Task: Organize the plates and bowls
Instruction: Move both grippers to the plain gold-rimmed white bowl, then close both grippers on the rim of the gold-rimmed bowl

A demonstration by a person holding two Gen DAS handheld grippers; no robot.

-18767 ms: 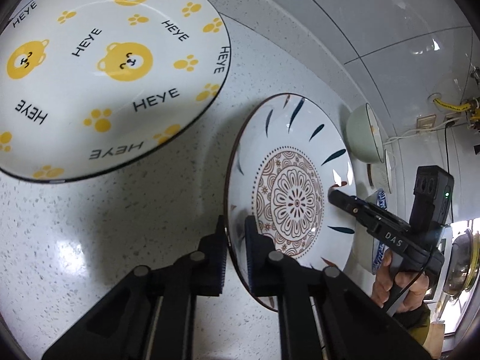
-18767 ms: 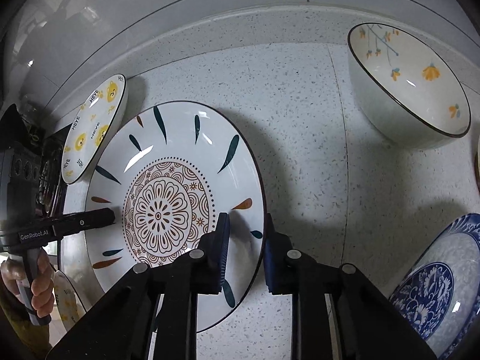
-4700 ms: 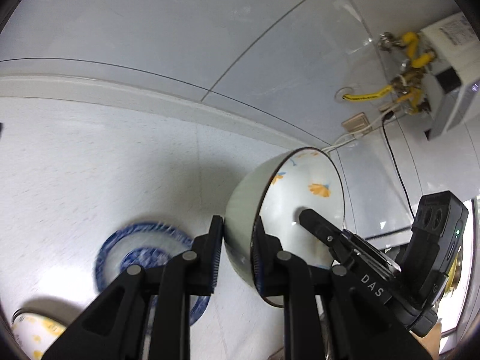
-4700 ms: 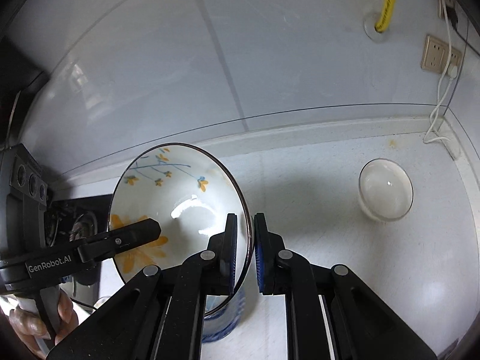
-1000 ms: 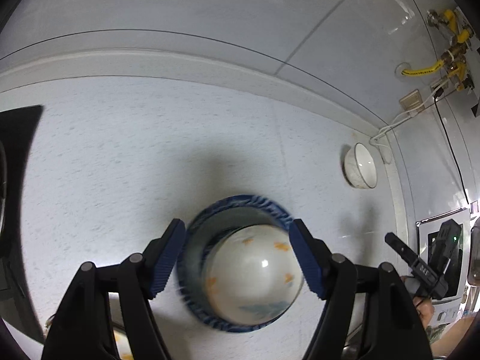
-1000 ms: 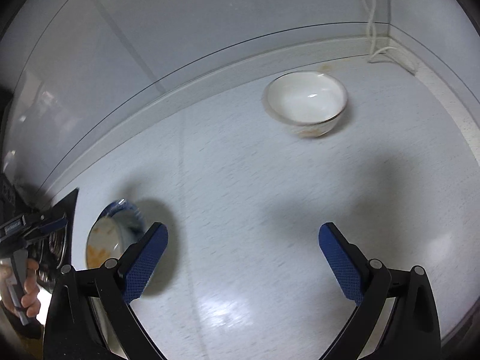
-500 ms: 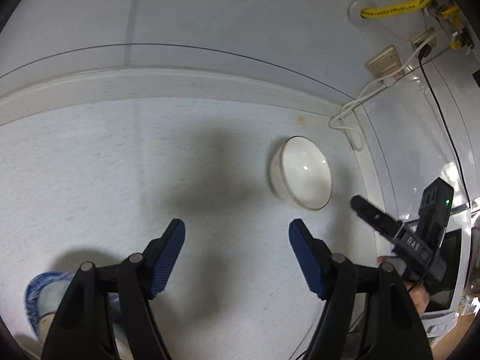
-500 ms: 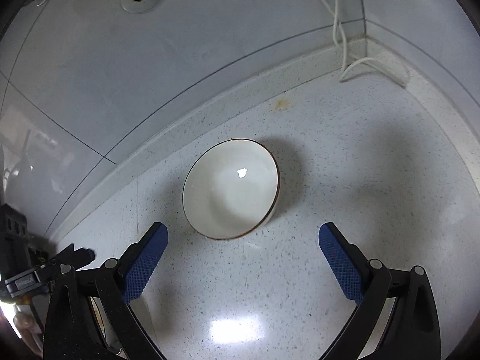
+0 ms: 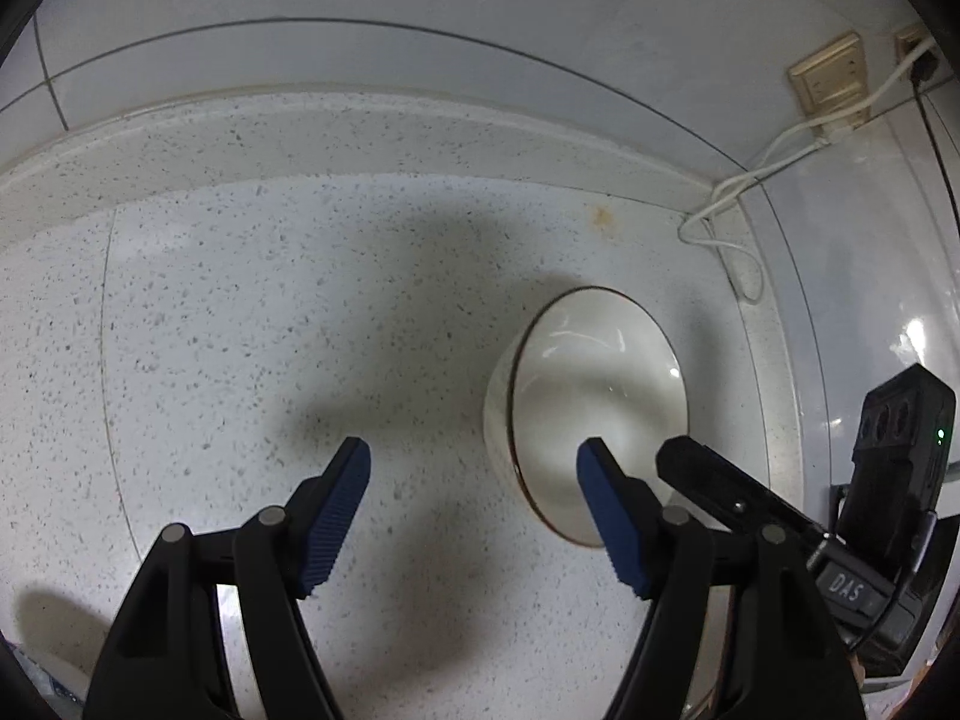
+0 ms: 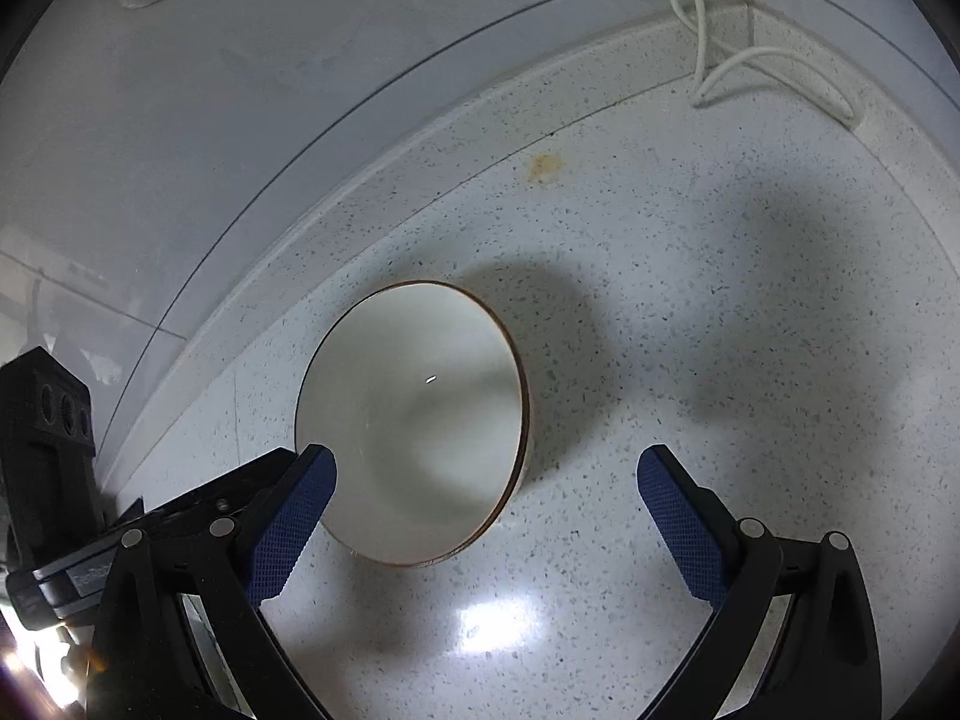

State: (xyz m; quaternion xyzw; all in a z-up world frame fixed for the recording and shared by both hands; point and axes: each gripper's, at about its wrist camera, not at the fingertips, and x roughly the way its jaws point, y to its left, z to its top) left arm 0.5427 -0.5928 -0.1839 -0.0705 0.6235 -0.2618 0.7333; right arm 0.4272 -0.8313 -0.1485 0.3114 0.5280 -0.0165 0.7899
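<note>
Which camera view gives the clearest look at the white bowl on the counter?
The right wrist view: the white bowl sits near the centre, nearly its whole rim and inside visible. In the left wrist view the bowl is off to the right, partly hidden behind gripper fingers.

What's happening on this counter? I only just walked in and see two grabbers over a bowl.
A person is tidying dishes with handheld tongs, one pair in each hand. Both the left tongs and the right tongs are open, empty, and angled down at a white bowl standing upright on the speckled counter near the wall corner. Neither pair touches the bowl; one sits to each side of it. A white cable lies in the corner.
</note>
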